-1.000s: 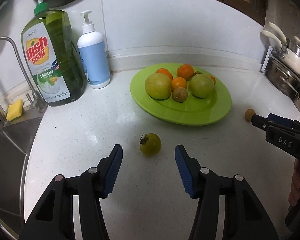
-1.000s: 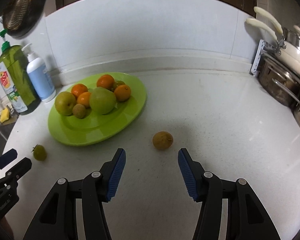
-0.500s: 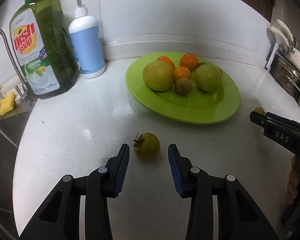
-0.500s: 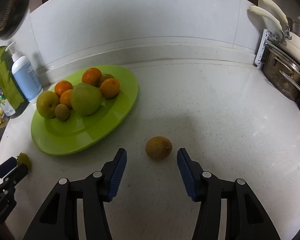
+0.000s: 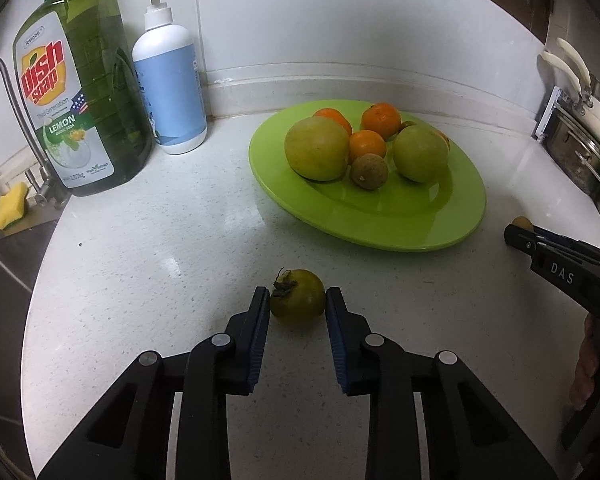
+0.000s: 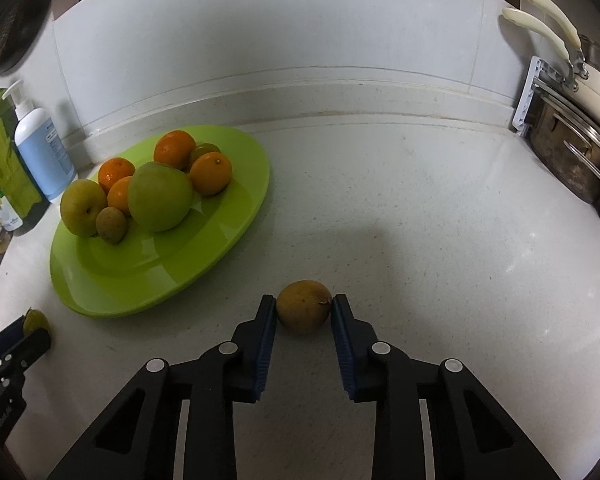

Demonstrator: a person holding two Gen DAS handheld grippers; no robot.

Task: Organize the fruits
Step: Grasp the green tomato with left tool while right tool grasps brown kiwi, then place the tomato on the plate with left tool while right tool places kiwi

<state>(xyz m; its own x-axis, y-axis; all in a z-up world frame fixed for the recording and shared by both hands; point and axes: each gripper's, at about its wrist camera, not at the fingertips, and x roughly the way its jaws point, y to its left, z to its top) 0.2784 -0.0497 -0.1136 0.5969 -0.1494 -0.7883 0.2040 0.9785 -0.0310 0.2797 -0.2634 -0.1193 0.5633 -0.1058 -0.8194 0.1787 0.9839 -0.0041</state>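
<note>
Fingers of left gripper [image 5: 297, 307], black w/ blue pads, sit nearly closed on either side of small green tomato w/ dried calyx [image 5: 298, 301] at lower centre of left-wrist view; both pads touch or nearly touch its sides, fruit resting on speckled white countertop [image 5: 160, 256]. Right gripper [image 6: 304, 314], lower centre of right-wrist view, likewise narrowed around small round brown fruit [image 6: 304, 311], pads against its flanks, fruit on counter. Oval lime-green plate [image 5: 400, 224], centre-right in left view, carries two large yellow-green fruits, several oranges, one small brown fruit. Upper left: green dish-soap bottle [image 5: 76, 92] beside white-and-blue pump bottle [image 5: 170, 84]. Right edge: stacked metal pans [image 6: 576, 148].
</note>
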